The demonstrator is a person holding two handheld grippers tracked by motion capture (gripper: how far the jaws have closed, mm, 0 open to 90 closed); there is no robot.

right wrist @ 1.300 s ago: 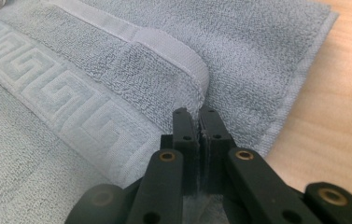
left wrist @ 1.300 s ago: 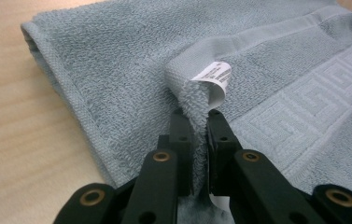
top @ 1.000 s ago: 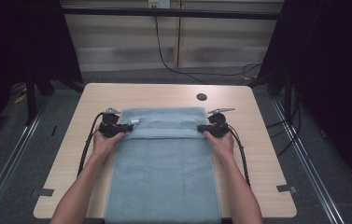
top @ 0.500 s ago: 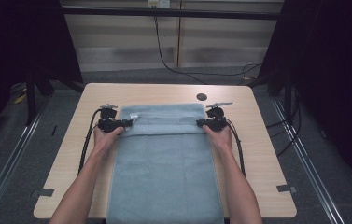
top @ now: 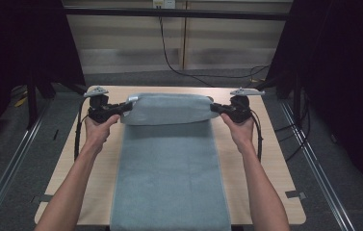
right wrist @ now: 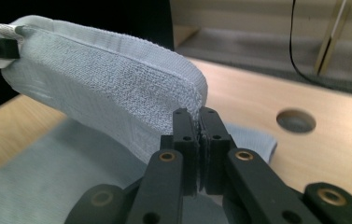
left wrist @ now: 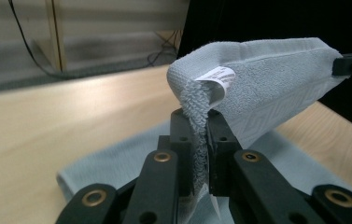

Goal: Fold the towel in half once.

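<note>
while the long grey terry towel (top: 169,178) lies along the pale wooden table (top: 270,159), the left claw (top: 127,107) and right claw (top: 213,108) each clamp a far corner, raised.

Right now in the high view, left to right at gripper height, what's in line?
Left hand-held gripper → raised fold of the towel → right hand-held gripper, each shut on a towel corner above the table.

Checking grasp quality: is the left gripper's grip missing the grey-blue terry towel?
No, the left gripper is clamped on the grey-blue terry towel's corner.
</note>
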